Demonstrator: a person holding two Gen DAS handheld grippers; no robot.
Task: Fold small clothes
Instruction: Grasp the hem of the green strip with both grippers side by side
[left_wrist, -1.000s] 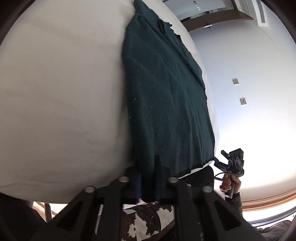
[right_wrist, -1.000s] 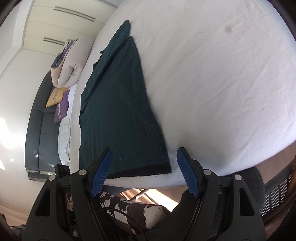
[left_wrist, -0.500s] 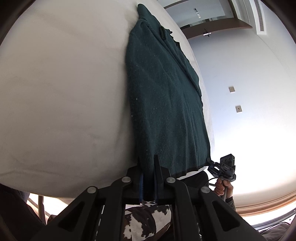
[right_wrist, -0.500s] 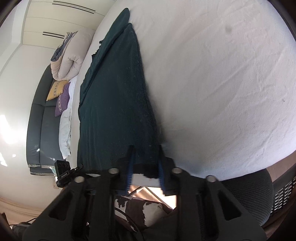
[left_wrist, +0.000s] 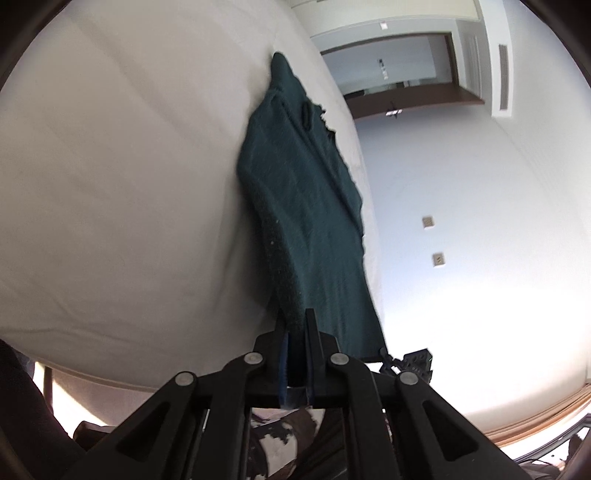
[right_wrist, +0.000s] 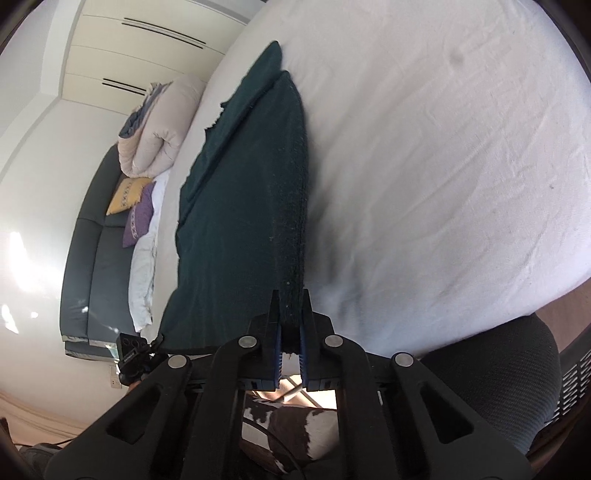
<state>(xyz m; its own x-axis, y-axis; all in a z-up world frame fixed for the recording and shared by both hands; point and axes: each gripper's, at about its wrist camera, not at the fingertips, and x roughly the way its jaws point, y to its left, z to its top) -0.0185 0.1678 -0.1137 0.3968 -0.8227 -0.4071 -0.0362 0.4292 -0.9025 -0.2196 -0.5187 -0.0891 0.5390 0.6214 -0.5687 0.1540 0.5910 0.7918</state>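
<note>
Two grippers, both clamped on the dark green garment (right_wrist: 240, 206) at the near edge of the bed (right_wrist: 424, 166). Left gripper (left_wrist: 297, 332): fingers pressed together w/ the hem corner pinched between them. Right gripper (right_wrist: 291, 314): jaws closing, pads already biting the other near corner, fabric bunched between them. Garment lies lengthwise on the white sheet, running from the near edge toward the far side, near end lifting off the mattress. One long side looks doubled over already, so prob. one fold in, but can't confirm. What's left, by my read: carry the near hem over toward the far end, lay it flat, maybe a second fold after. Roughly early-to-mid task.
</note>
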